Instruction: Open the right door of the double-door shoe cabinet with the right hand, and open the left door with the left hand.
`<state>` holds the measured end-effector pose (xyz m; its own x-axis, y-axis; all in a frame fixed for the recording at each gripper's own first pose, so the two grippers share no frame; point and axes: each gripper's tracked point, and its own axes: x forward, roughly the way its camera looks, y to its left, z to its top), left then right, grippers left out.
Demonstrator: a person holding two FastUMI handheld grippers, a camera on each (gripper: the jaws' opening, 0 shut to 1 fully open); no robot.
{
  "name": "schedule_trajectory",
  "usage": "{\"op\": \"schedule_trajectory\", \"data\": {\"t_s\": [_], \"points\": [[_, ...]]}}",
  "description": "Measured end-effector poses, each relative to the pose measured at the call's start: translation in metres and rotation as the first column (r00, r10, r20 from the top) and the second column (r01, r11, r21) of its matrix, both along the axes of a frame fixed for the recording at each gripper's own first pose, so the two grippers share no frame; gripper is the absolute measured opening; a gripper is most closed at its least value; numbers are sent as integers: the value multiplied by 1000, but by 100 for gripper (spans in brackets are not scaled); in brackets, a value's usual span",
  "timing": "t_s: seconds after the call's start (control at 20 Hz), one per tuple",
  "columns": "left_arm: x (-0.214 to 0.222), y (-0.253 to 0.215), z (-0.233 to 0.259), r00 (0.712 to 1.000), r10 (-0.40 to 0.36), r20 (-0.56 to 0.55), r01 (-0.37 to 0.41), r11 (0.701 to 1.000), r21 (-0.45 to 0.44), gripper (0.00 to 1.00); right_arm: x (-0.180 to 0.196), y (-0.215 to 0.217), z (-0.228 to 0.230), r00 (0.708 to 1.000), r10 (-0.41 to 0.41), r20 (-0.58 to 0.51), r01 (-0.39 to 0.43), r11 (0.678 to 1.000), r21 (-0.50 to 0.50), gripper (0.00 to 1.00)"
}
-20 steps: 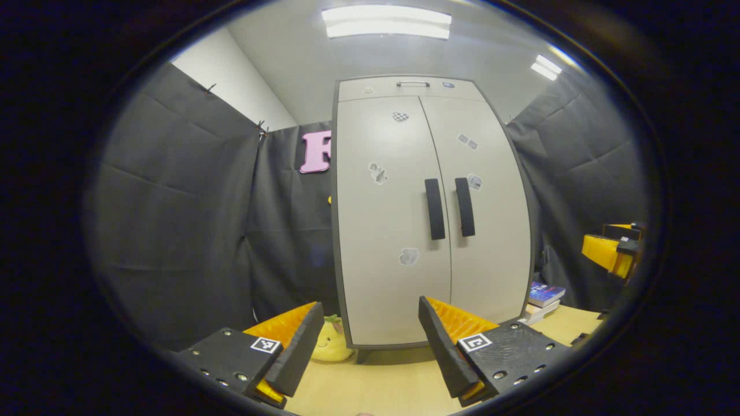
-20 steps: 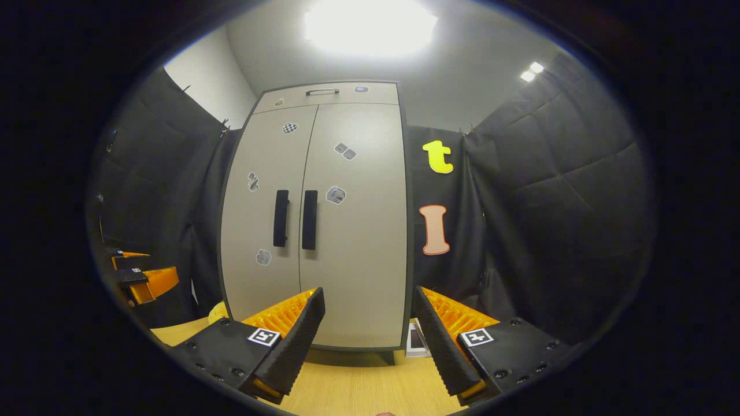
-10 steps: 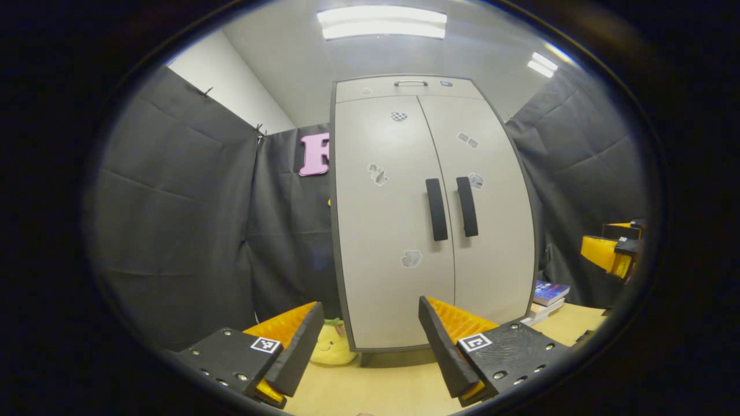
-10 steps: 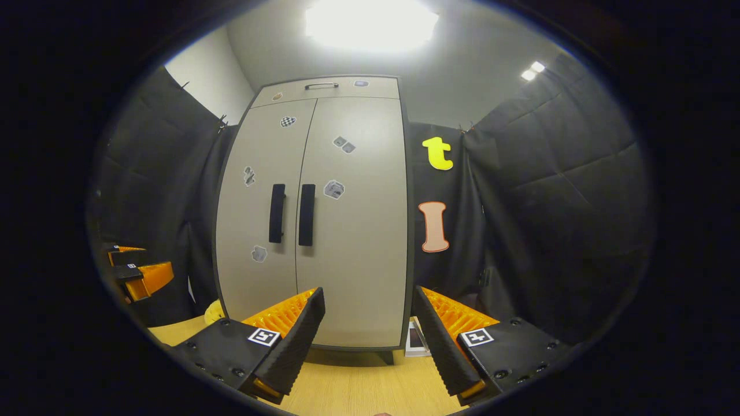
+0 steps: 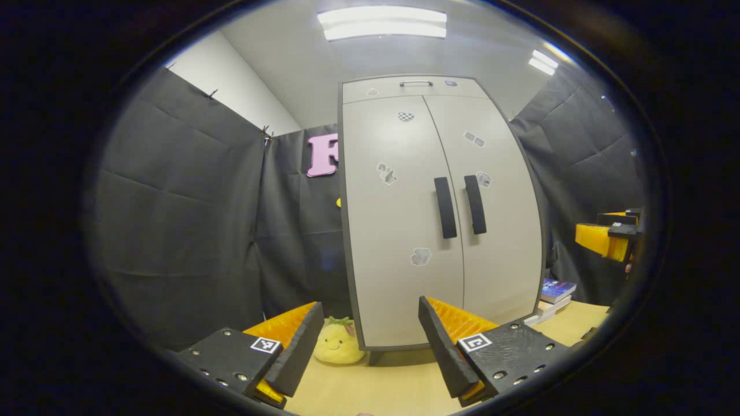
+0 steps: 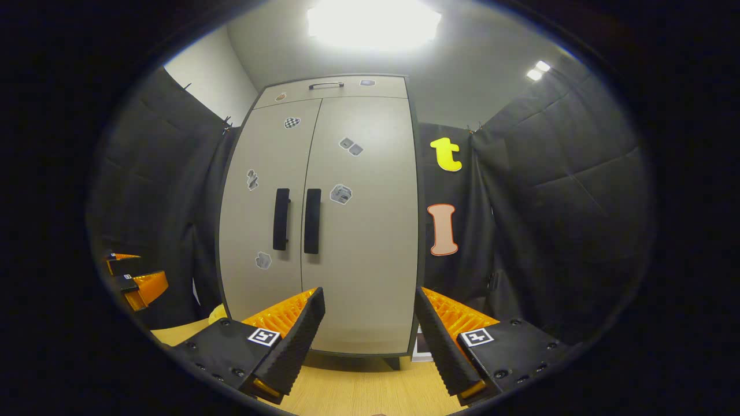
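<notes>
Your right gripper (image 6: 370, 341) hangs with fingers spread wide, well short of the shoe cabinet (image 6: 324, 219). Both its doors are closed, the two dark handles (image 6: 296, 221) side by side at the cabinet's middle seam. Your left gripper (image 6: 136, 277) shows left of the cabinet.

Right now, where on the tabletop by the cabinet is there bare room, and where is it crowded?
Bare wood lies in front of the tall beige double-door cabinet on the light wooden tabletop, between the open left gripper and the cabinet's foot. Crowded: the yellow smiling plush toy beside the cabinet's left corner, and the stacked books at its right side.
</notes>
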<state>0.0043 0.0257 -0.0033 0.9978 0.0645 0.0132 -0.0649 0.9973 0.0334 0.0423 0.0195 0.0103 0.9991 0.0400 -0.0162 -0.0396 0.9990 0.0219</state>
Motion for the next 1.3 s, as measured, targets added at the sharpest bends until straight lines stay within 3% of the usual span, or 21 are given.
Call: {"op": "schedule_trajectory", "data": {"t_s": [0.65,1.3], "points": [[-38,61,-17,986,159,-46,-158,987,18,95,75,37,47,995,66,74,-66,998,-5,97],[-79,108,-24,951,301,-72,-299,954,39,95,143,81,67,990,113,82,-117,992,45,97]]}}
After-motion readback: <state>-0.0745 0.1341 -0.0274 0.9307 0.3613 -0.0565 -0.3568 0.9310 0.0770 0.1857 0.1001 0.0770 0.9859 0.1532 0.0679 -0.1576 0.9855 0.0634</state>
